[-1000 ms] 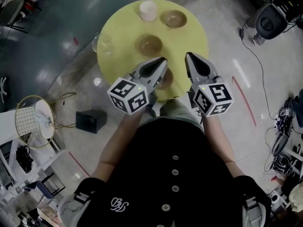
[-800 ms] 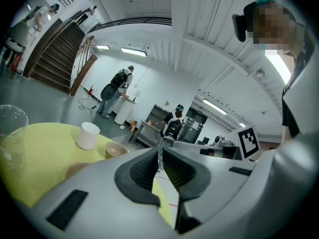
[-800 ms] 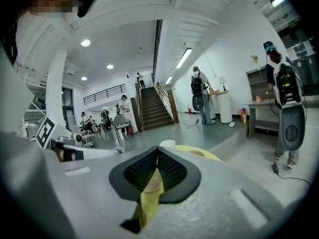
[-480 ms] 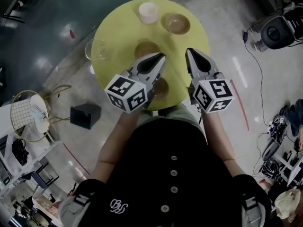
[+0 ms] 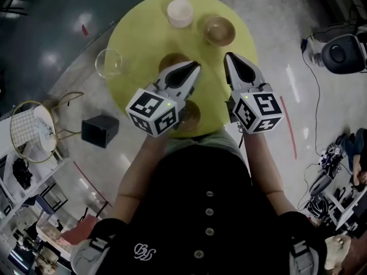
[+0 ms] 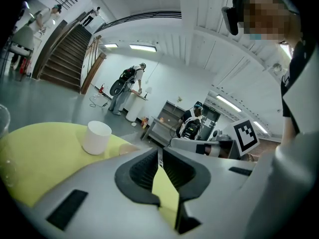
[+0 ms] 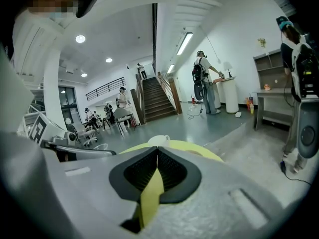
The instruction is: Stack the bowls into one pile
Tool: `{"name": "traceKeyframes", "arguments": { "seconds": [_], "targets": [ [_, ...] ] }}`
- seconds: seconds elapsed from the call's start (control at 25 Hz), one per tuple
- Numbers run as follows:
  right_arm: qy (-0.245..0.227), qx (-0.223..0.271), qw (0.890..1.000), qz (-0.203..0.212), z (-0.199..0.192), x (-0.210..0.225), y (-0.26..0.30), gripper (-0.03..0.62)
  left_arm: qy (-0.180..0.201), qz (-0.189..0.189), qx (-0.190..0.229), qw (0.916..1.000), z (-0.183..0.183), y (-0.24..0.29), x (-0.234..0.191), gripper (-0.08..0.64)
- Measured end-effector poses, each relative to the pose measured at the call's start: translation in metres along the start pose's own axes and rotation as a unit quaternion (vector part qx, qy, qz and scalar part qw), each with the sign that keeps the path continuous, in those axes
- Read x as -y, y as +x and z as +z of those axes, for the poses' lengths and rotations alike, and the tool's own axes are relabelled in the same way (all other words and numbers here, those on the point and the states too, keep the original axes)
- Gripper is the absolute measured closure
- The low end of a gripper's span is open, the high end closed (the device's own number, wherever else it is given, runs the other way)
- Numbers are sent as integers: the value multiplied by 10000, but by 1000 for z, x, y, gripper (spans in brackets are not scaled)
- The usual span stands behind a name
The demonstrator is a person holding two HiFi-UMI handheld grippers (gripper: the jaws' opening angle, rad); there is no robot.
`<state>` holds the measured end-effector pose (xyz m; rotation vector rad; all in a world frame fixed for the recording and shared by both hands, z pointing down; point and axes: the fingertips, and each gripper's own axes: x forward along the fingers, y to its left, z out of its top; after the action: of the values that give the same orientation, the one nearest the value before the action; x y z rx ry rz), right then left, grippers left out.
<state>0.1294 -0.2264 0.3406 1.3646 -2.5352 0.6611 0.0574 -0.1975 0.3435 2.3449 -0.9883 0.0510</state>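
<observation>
Yellow-green round table fills the upper middle of the head view, with five vessels spread over it and none nested.

Far left, at the table's rim: clear glass bowl, standing alone, well apart from the rest.

Top, left of centre: white vessel; tall-sided, so perhaps a cup rather than a bowl, and the view is too small to settle it; also seen in the left gripper view.

Centre: middle brown bowl, partly covered by the left gripper; that claw hangs over the table with its jaws pressed together at the tips and nothing between them; only tabletop shows through the gap behind the pads.

Below it, near the table's front edge: near brown bowl, mostly hidden under the left gripper's body.

Top right: far brown bowl, upright, just beside the white vessel, apart from the other brown bowls.

Right: right gripper, likewise clenched on nothing, pointing across the table toward the far side.

Progress, as judged: stacking not begun; no bowl lifted or set in another. Left to do: open a claw, take one bowl by the rim, seat it in another, then repeat until one pile stands.
</observation>
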Motion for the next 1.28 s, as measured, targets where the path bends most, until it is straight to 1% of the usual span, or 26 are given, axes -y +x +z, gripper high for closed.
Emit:
{"name": "traceKeyframes", "arguments": {
  "seconds": [0.08,0.24,0.44,0.52,0.6,0.84,1.12,1.28],
  "targets": [
    [40,-30,10000,-15,0,9,6,591,-29,47,-17,10000,0,6,-3,522],
    [110,-153,9998,-9,-3,24,18,577,62,111,-53,9999,1,17,-8,520],
    [243,-304,9992,-131,-11,43,31,510,28,169,-200,9997,-5,29,-15,521],
    [277,-332,9988,-213,-13,53,37,497,32,198,-300,9994,-10,34,-18,521],
    [315,-372,9984,-291,-15,64,42,482,-46,223,-352,9991,-14,40,-21,520],
    [499,-536,9963,-456,-28,92,53,480,-274,269,-309,9988,-19,53,-23,522],
    [662,-757,9928,-656,-47,113,65,480,-543,225,-381,9975,-32,57,-28,521],
    [811,-891,9903,-697,-58,122,73,480,-570,213,-434,9972,-37,59,-28,521]
  ]
}}
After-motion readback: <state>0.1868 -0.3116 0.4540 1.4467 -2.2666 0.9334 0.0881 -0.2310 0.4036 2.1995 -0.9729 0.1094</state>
